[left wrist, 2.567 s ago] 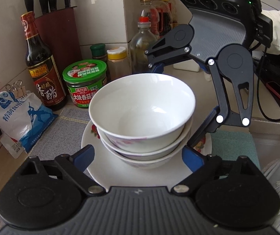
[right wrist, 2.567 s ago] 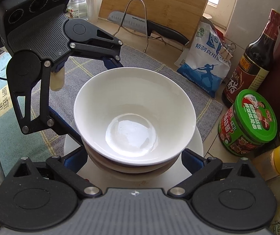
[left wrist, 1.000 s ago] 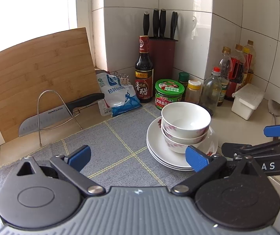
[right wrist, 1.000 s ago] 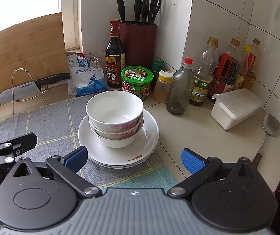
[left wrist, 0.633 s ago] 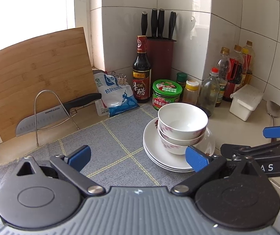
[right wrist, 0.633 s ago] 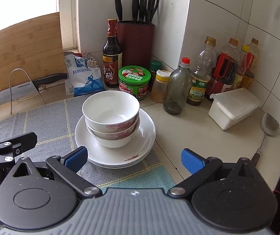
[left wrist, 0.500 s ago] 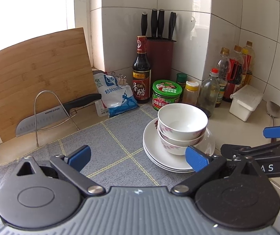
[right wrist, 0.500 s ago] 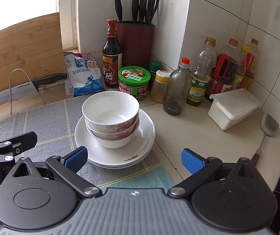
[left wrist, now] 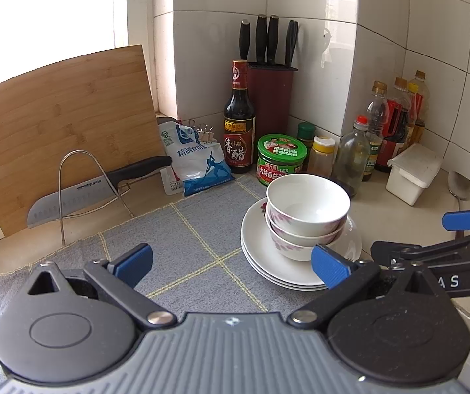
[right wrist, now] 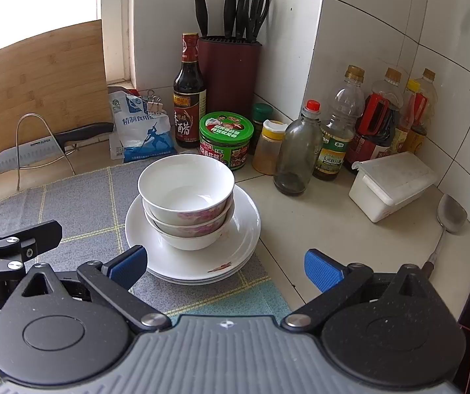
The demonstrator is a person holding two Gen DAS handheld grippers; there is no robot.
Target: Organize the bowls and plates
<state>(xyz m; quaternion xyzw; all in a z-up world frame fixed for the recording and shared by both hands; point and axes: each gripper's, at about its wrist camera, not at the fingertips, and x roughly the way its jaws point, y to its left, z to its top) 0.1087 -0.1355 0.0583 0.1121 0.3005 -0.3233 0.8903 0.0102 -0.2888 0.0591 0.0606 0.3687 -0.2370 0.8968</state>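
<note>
Right gripper (right wrist: pixel 225 264) hanging wide open, empty, near bowls (right wrist: pixel 186 197) sitting nested on stacked plates (right wrist: pixel 241 229) at mat (right wrist: pixel 80 203) edge; bottles lining worktop's back corner.

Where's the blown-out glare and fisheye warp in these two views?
Left wrist view: window above the cutting board is pure white, wall tile lines bow; bowls sharp. Right wrist view: same white patch top left, tiles curve at right; plates evenly lit.

Glazed china on woven cloth

The bowls (right wrist: pixel 185 193) and plates (right wrist: pixel 235 249) are smooth, glossy white ceramic; the grey mat (left wrist: pixel 185 239) is matt woven cloth; the cutting board (left wrist: pixel 64 124) is bare wood; the knife blade (left wrist: pixel 70 197) is brushed metal; the tabletop (right wrist: pixel 333 229) is smooth tile.
</note>
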